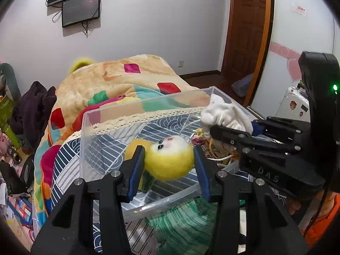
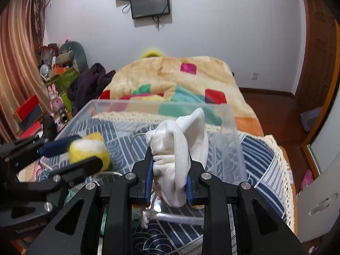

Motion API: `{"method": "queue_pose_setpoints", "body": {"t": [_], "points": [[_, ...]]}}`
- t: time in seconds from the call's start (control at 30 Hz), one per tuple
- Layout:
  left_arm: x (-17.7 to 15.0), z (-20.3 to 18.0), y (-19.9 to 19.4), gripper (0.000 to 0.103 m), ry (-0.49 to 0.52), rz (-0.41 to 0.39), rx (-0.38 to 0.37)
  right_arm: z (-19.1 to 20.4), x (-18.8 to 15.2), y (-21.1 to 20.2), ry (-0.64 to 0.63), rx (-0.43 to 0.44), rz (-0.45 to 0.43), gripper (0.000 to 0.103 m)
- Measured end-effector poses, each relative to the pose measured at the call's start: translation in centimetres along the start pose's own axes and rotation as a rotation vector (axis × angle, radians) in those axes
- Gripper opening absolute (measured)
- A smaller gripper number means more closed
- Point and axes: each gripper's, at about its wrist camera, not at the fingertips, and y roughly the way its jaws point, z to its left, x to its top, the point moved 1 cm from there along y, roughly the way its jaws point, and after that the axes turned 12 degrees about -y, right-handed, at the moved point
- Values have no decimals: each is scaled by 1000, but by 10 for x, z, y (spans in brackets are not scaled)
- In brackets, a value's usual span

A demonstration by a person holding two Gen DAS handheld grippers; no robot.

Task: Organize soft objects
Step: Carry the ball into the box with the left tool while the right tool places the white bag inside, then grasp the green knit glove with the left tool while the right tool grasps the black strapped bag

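Observation:
My left gripper (image 1: 169,162) is shut on a yellow felt doll (image 1: 170,159) with a white face and holds it over the near edge of a clear plastic bin (image 1: 89,127). The doll also shows in the right wrist view (image 2: 89,149), with the left gripper (image 2: 70,155) around it. My right gripper (image 2: 170,170) is shut on a white cloth (image 2: 180,148) over the bin (image 2: 231,131). In the left wrist view the right gripper (image 1: 214,131) holds the cloth (image 1: 223,114) above the bin's right side.
The bin stands on a bed with a blue-and-white patterned cover (image 2: 261,165) and a colourful patchwork blanket (image 1: 119,80) behind it. A green cloth (image 1: 187,223) lies in front of the bin. Clutter (image 2: 53,78) is piled left of the bed. A wooden door (image 1: 246,25) is at right.

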Motion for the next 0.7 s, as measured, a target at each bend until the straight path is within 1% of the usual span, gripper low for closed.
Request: {"method": "queue_pose_setpoints", "body": {"t": [0.13,0.2,0.3,0.37,0.5,0.57,0.6,0.67,0.7], "points": [[-1,4,0,58,-17,3,-2,-1,-5,-4,5,9,7,25],[-2,4,-4,60,-19,-4,-3,-3,-4,-4,9,13,8,27],[-2,4,-12,61,-19,-18,-11,-6,-4,-13,14,10,-8,34],[-1,4,-21,65,-18,-37,-12,-8,-4,-21,18,2,-31,41],[-1,6,-41,73,-35,-70,-35,-8,-2,-38,12,-22,-76,49],[-3,8,-47,75,-40,-76,-45,-6,-1,-48,4,-30,-104,60],[-5,9,-52,75,-43,-78,-47,-4,-2,-53,0,-32,-116,63],[-9,13,-57,75,-48,-74,-49,-1,-3,-61,-6,-34,-137,74],[-13,15,-59,75,-51,-70,-51,0,-6,-64,-10,-34,-147,76]]}}
